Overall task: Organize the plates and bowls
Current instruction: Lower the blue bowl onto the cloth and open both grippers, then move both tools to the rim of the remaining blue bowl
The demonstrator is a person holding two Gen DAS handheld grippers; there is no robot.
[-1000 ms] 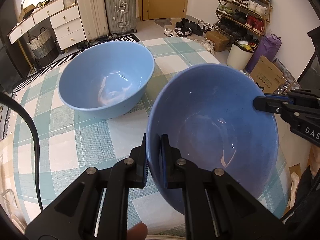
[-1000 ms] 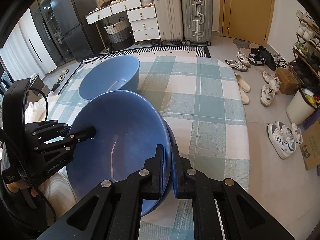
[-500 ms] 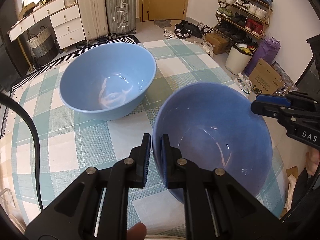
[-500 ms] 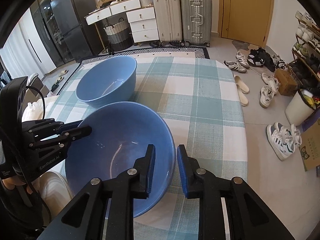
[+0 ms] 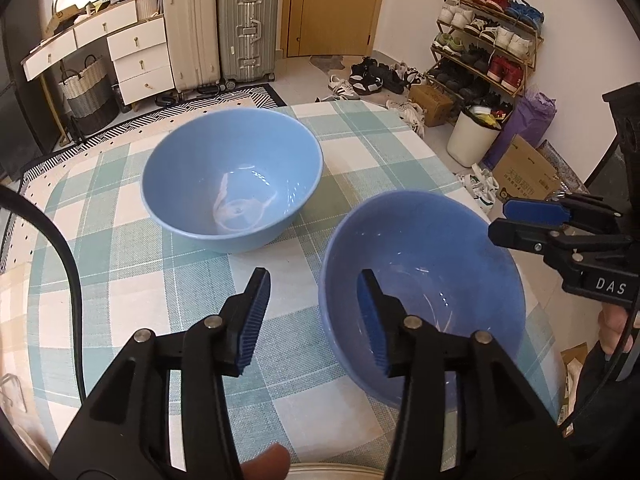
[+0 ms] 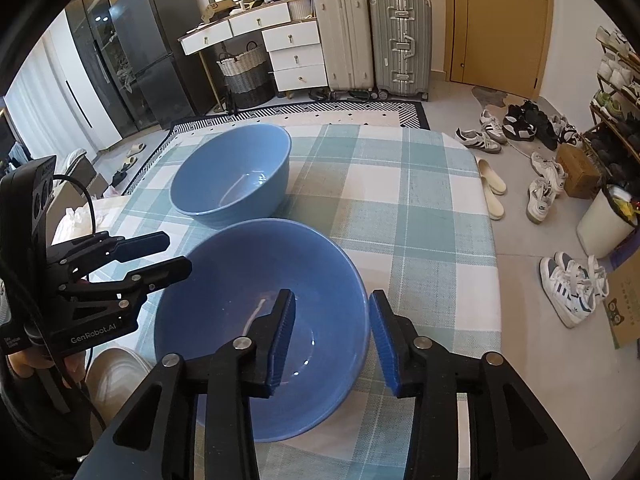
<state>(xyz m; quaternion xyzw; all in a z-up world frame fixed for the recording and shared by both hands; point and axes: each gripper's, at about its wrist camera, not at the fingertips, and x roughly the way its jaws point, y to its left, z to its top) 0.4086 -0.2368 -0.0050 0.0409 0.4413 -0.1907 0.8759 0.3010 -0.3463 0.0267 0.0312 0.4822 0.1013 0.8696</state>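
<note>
Two blue bowls stand upright on the checked tablecloth (image 5: 120, 280). The near bowl (image 5: 432, 280) sits at the table's front right and also shows in the right wrist view (image 6: 248, 304). The far bowl (image 5: 232, 176) stands behind it to the left, also in the right wrist view (image 6: 236, 176). My left gripper (image 5: 312, 320) is open, its jaws straddling the near bowl's left rim. My right gripper (image 6: 332, 336) is open, its jaws straddling the same bowl's right rim. Neither grips it.
A pale plate or bowl rim (image 6: 116, 372) shows at the table's near left corner, partly hidden. The table's right edge (image 6: 492, 240) drops to a floor with shoes and a white bin (image 6: 604, 220). Suitcases and drawers stand behind.
The near bowl was held tilted above the table by both grippers. It now rests upright on the cloth. Both grippers have opened and let go of its rim.
</note>
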